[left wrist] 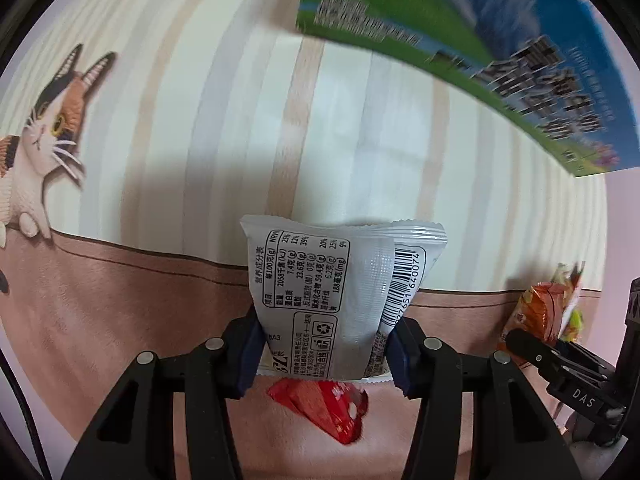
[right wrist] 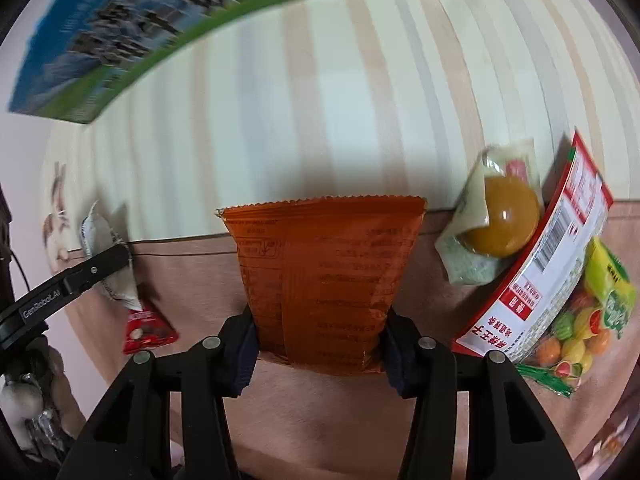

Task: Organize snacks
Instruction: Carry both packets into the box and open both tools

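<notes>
Two grips confirmed: left gripper [left wrist: 324, 354] clenched on white packet [left wrist: 332, 296]; right gripper [right wrist: 320, 346] clenched on orange packet [right wrist: 320, 280]; both over tablecloth [right wrist: 320, 92].

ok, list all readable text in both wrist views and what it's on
"营养成分表", "2058千焦(kJ)", barcode digits "7651 640074": white foil snack packet in the left gripper jaws.
"DAS": black right gripper body, seen from the left wrist.
"GenRoboT.AI": black left gripper finger, seen from the right wrist.
Orange foil snack packet, red-and-white snack bag, blue-green carton: print too blurred.
</notes>
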Demonstrator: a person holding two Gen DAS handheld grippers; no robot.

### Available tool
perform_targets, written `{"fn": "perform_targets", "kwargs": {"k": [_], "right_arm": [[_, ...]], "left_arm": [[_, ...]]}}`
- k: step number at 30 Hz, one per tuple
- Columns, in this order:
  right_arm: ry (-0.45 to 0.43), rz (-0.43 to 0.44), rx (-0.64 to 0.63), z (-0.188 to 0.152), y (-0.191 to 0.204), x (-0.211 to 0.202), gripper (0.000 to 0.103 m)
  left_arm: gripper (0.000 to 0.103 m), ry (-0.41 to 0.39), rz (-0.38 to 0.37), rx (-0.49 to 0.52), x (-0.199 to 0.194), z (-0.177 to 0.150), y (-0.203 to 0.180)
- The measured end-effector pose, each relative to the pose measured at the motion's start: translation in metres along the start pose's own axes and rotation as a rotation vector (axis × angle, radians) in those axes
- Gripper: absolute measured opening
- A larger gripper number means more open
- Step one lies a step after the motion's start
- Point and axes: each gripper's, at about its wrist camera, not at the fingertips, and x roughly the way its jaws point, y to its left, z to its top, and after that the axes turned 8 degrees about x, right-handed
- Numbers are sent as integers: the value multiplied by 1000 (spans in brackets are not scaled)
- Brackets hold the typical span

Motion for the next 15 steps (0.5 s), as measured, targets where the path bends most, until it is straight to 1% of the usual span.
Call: {"fn": "perform_targets", "kwargs": {"k": [4, 8, 11, 13, 14, 15], "right_arm": [[-37, 80, -36, 0, 14, -36, 54], [-108, 160, -88, 13, 27, -92, 54], [-183, 201, -120, 36, 32, -139, 54], [-242, 212, -144, 60, 37, -172, 54], [-265, 210, -154, 71, 39, -185, 54], [-297, 196, -164, 86, 43, -197, 54]], "left_arm": [[49, -48, -44, 5, -39, -3, -8], [49, -138, -103, 38, -102, 10, -19], [49, -194, -137, 86, -146, 30, -33], [49, -218, -162, 112, -173, 50, -42], [49, -229, -177, 124, -186, 66, -49], [49, -239, -183, 132, -186, 71, -56]]}}
